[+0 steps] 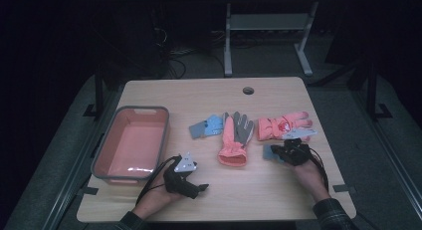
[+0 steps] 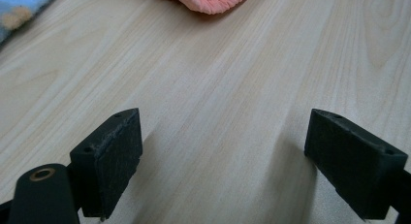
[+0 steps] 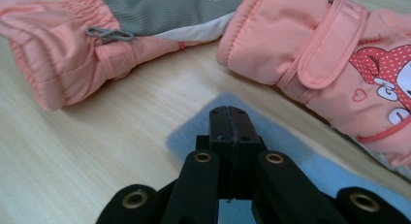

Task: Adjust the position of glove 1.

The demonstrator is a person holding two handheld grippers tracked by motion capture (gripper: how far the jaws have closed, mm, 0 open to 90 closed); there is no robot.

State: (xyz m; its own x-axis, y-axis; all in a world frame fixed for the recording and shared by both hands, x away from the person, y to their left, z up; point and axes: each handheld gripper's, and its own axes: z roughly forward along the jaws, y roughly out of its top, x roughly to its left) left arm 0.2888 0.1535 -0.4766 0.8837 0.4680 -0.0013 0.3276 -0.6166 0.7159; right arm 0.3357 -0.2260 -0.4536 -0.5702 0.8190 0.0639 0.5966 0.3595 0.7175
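a dim room surrounds a light wooden table (image 1: pixel 278 190), with a pale metal frame (image 1: pixel 268 31) standing on the dark floor beyond its far edge. a round cable hole (image 1: pixel 248 90) sits near that far edge, and the near strip of the tabletop lies bare between the two hands. a pink bin (image 1: pixel 130 143) with a grey rim fills the left side, close to the left edge. in the middle lie a pink and grey glove (image 1: pixel 235 138) and a pink printed glove (image 1: pixel 281 125), just beside each other, with a blue glove (image 1: pixel 206 125) further left. the left gripper (image 1: pixel 191 182) rests near the bin's near corner, jaws spread wide over bare wood. the right gripper (image 3: pixel 229 118) has its jaws pressed together, nipping a light blue glove (image 3: pixel 286 141) that lies flat just in front of the printed glove, toward the right edge.
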